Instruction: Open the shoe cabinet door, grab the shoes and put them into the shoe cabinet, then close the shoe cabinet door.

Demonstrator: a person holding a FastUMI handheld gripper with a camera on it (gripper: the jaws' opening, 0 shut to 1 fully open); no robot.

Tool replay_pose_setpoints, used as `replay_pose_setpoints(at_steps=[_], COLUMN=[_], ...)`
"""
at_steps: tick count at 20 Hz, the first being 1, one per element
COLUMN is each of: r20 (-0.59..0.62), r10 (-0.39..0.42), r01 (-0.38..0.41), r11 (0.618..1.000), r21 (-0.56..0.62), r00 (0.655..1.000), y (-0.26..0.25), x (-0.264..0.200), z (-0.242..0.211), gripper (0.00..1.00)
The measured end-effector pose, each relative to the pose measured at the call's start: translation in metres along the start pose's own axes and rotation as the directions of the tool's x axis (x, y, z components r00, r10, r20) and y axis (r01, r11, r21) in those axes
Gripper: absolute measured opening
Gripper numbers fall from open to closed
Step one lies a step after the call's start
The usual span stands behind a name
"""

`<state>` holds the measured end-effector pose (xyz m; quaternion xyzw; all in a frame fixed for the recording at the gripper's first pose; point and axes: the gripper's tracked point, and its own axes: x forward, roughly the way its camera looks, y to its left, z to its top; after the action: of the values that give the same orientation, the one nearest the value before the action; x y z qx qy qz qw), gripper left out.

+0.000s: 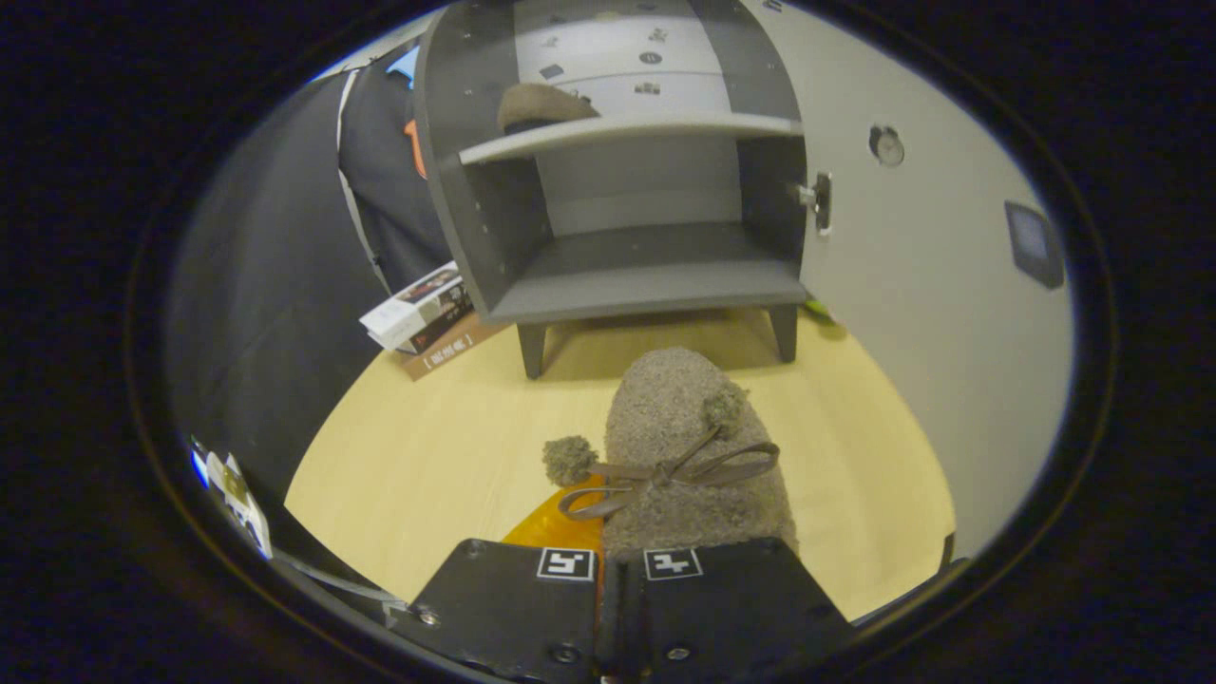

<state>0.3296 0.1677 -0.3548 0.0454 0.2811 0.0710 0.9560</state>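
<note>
The gripper [619, 570] is sitting nearest, its two fingers [513, 598] drawn close together with only a thin slit between them. They are pinching the heel end of a fuzzy grey-brown slipper [684, 446], which is pointing away toward twelve o'clock. A thin ribbon bow [665, 472] is lying across the top of the slipper, with one pompom [568, 460] hanging off at about ten o'clock from the bow and a second pompom [724, 407] sitting at about one o'clock from it. A bit of orange material [560, 525] is peeking out just ahead of the left finger, beside the slipper; what it belongs to is unclear.

The slipper is hanging over a pale wooden floor [427, 456]. Beyond its toe, at twelve o'clock, the grey shoe cabinet [646, 285] is standing on short legs with its door [912, 285] swung open at about two o'clock. The lower compartment is showing bare boards. On the shelf [627, 133] above it, toward eleven o'clock, another slipper [541, 104] of the same colour is resting.

At about ten o'clock from the held slipper, beside the cabinet's left leg, a stack of books [427, 318] is lying on the floor against the dark booth wall [275, 285].
</note>
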Motion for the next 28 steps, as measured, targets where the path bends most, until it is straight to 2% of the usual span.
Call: replay_pose_setpoints(at_steps=[9,15,21,28], r20=[0.224,0.335,0.416,0.434], r10=[0.004,0.017,0.028,0.029], r01=[-0.003,0.003,0.005,0.013], r11=[1.000,0.998,0.997,0.996], r21=[-0.006,-0.058,-0.078,-0.093], r00=[0.974,0.942,0.909,0.900], y=[0.021,0.037,0.048,0.048], x=[-0.110,-0.147,-0.139,-0.071], z=[0.125,0.212,0.293,0.373], gripper=[0.06,0.06,0.06,0.06])
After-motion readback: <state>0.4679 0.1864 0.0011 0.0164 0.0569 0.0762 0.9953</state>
